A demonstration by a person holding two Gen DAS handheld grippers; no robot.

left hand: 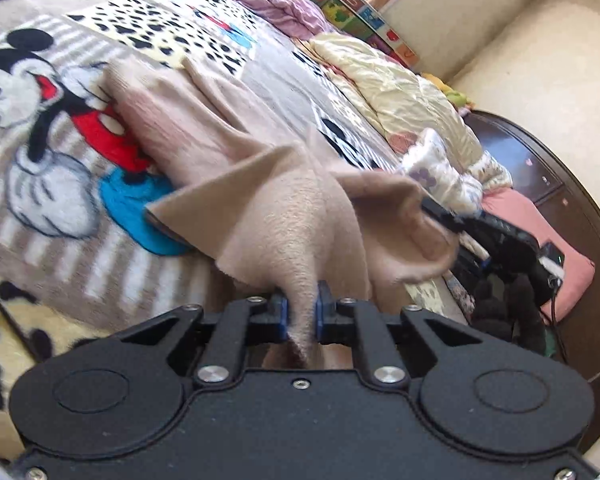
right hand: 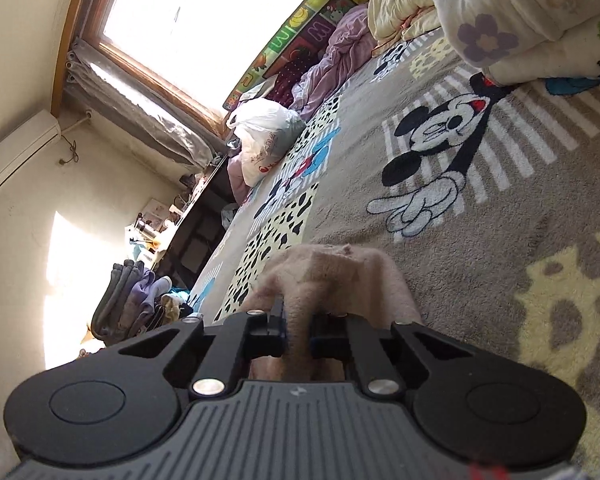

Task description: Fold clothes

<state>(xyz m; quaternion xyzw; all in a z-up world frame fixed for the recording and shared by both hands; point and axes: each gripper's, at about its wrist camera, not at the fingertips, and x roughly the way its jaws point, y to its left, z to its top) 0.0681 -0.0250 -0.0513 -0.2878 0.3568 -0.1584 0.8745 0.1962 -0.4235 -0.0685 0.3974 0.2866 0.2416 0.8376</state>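
**Both grippers clamped on the beige garment, ready for the fold**

So, the beige fleece garment (left hand: 260, 184) is pinched by both grippers. A bunched edge is clenched between the left gripper (left hand: 302, 314) pads, and the rest is trailed away toward 11 o'clock onto the Mickey Mouse blanket (left hand: 40, 128). The right gripper (left hand: 444, 216) is seen at 2 o'clock, clamped on another edge, so the cloth is stretched between the two. In the right wrist view, fabric is clenched in the right gripper (right hand: 298, 330) too and humped just ahead at 12 o'clock. Probably the long axis gets laid out toward 11.
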